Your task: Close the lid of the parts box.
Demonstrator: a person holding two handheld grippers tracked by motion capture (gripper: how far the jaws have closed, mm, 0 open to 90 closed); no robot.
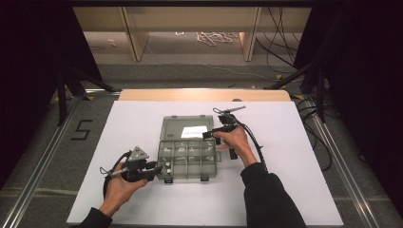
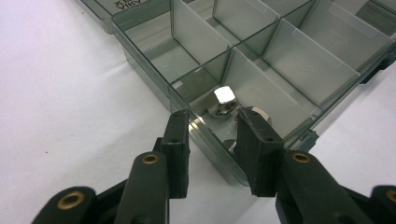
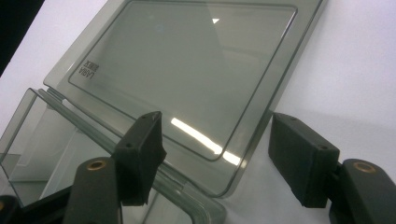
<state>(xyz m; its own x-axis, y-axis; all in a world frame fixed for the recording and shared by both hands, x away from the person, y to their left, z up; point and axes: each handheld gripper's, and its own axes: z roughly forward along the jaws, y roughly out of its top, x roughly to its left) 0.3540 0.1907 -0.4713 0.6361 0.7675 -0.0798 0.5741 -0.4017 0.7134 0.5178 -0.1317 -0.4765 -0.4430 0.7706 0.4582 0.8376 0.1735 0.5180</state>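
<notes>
A smoky clear compartment box (image 1: 187,176) lies open on the white sheet, its lid (image 1: 186,127) folded flat behind it. My left gripper (image 1: 161,170) clasps the box's front-left corner; in the left gripper view the left gripper (image 2: 212,128) has a pad against each side of that corner of the box (image 2: 144,58). A steel hex nut (image 2: 224,100) and others rest in the corner compartment. My right gripper (image 1: 211,135) hovers at the lid's right side. In the right gripper view the right gripper (image 3: 215,123) is open, its jaws straddling the lid (image 3: 187,65) corner near the hinge without touching.
The white sheet (image 1: 294,180) covers most of the table, with bare room on both sides of the box. Small parts lie in several compartments. A wooden table edge (image 1: 204,95) runs along the back. Cables (image 1: 285,57) and stand legs sit on the floor beyond.
</notes>
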